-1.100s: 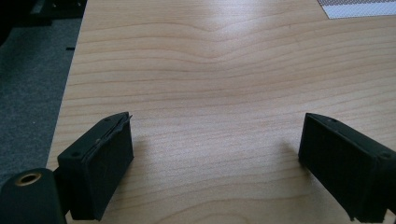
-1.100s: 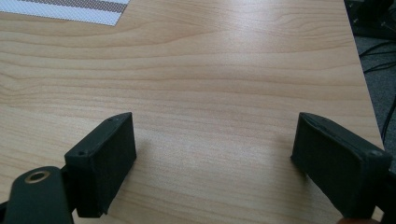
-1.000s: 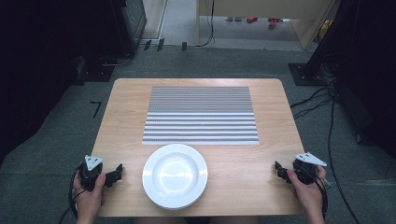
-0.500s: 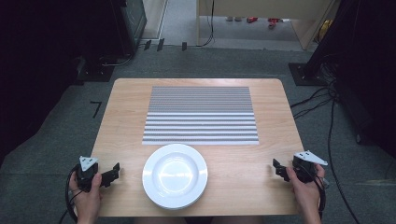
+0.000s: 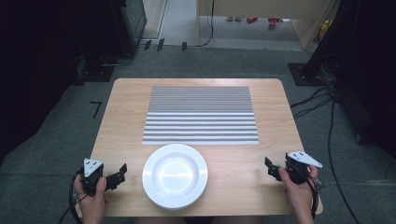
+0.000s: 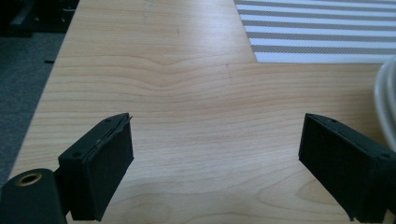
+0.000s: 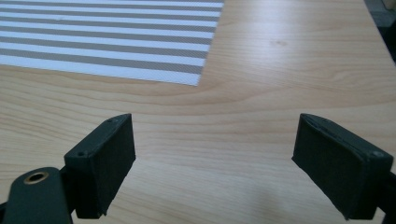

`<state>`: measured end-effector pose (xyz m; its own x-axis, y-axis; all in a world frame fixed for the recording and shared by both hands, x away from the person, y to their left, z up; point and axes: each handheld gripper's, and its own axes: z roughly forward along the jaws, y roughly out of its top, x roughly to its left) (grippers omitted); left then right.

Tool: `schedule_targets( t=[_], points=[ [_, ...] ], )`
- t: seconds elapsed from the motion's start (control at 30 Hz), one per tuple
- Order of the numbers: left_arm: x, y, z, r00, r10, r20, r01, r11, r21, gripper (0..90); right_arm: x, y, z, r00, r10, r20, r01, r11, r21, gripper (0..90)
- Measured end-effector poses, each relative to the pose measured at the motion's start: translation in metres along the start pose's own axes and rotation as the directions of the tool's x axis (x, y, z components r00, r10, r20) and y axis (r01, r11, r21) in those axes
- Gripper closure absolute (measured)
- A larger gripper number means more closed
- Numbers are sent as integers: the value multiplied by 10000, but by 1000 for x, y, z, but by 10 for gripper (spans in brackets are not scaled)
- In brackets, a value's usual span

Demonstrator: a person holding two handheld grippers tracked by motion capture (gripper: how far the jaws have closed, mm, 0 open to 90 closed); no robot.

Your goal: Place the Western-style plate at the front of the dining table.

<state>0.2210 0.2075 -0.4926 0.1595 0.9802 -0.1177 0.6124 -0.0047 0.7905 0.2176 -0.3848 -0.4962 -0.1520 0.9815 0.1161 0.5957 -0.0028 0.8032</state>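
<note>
1. You have a light wooden desk with rounded corners before you — its grain runs side to side.
2. A grey-and-white striped mat lies flat on the middle of it, toward the far edge.
3. A white plate sits at your near edge — its rim just touching the mat's near border.

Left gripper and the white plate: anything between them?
Nothing. In the high view only bare table wood separates the left gripper from the white plate. The left gripper view shows open jaws over bare wood, plate rim at right.
</note>
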Motion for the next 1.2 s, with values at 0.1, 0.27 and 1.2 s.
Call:
schedule_targets(
  t=[0.1, 0.27, 1.2],
  points=[
    [-3, 0, 0, 9999, -48, 99, 48, 10000, -32, 103, 6, 1, 0, 9998, -94, -147, 94, 9999, -59, 132],
    [-8, 0, -3, 9995, -42, 308, 46, 9999, -146, 103, 21, 3, 1, 9983, -266, -511, 257, 9995, -183, 133],
    [-33, 1, -12, 9949, 180, 994, -123, 9983, -578, 114, 76, 4, 3, 9813, -298, -1904, 252, 9993, -267, 137]
  ],
)
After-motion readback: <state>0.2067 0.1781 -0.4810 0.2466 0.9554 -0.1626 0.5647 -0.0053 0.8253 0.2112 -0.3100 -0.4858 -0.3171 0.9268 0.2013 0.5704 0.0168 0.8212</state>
